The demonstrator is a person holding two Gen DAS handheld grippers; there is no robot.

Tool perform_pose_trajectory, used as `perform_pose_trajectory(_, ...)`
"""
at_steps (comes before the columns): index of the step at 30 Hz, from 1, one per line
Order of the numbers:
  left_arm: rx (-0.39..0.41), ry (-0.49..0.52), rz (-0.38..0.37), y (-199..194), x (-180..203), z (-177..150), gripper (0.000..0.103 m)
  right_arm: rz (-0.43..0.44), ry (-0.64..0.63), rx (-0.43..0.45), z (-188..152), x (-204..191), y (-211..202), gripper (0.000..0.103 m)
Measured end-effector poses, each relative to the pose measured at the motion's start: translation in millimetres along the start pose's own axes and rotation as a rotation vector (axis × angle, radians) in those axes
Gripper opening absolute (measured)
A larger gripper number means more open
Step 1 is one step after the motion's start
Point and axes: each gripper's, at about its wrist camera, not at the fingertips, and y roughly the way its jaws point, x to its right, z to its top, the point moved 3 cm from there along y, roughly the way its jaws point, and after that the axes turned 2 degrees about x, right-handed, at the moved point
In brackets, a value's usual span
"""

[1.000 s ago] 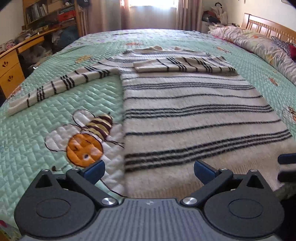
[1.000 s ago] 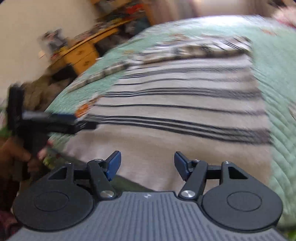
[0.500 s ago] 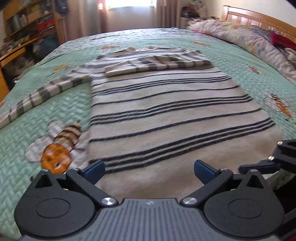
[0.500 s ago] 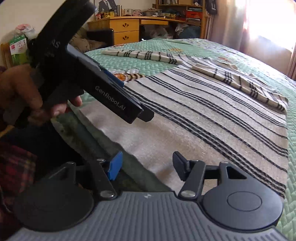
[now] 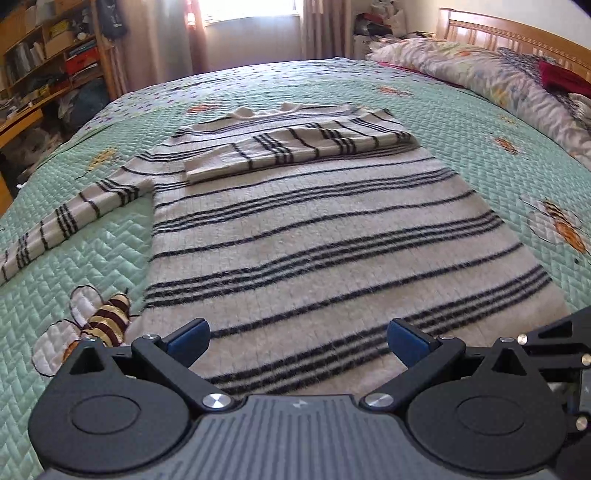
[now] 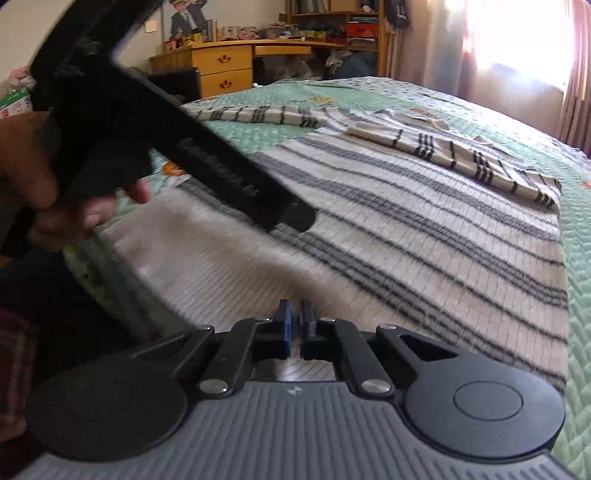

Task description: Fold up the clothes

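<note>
Left gripper jaws apart over sweater hem, right gripper just closed together, fabric pinch unclear, blurred lettering on left gripper at 10 o'clock unreadable

A green quilted bedspread is covering the bed — an embroidered bee is showing on it. A wooden desk is standing by the wall, a headboard rising behind pillows.

Quilt beside sweater: free.
</note>
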Motion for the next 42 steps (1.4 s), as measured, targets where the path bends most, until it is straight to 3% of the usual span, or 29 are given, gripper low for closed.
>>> perform_pose_trajectory(4,0.014,-0.026,0.045,3,-9,10,0.102,-0.051,0.050,0.024,16,26,20,0.000)
perform_pose_trajectory(9,0.031,-0.018,0.065,13,-11,27,0.102,-0.038,0.389,0.081,30,94,40,0.000)
perform_pose_trajectory(11,0.028,0.004,0.055,25,-5,32,0.102,0.035,0.491,0.084,34,116,45,0.000)
perform_pose_trajectory(13,-0.023,0.060,0.051,50,3,31,0.102,0.060,0.575,0.057,32,132,54,0.000)
perform_pose_trajectory(15,-0.076,0.092,0.047,71,5,24,0.103,0.182,0.711,0.015,24,147,61,0.000)
perform_pose_trajectory(19,-0.106,0.080,-0.051,64,-17,4,0.102,0.243,0.607,-0.103,16,132,42,0.000)
perform_pose_trajectory(23,-0.146,0.262,-0.076,30,-20,-25,0.103,0.357,0.469,-0.176,-4,84,13,0.000)
perform_pose_trajectory(27,-0.208,0.289,-0.046,4,-39,-33,0.103,0.484,0.374,-0.326,-24,46,-7,0.000)
perform_pose_trajectory(28,-0.201,0.270,-0.026,0,-43,-31,0.102,0.464,0.339,-0.327,-25,43,-11,0.001)
perform_pose_trajectory(31,-0.133,0.248,0.010,-7,-40,-17,0.102,0.471,0.414,-0.215,-12,57,-22,0.006)
perform_pose_trajectory(35,-0.064,0.295,0.057,11,-16,-2,0.102,0.333,0.533,-0.071,10,99,-11,0.008)
perform_pose_trajectory(38,-0.100,0.289,0.086,37,-12,-7,0.103,0.235,0.613,-0.024,15,127,10,0.018)
perform_pose_trajectory(42,-0.157,0.120,0.052,25,-60,-20,0.103,0.189,0.609,-0.049,-11,135,8,0.006)
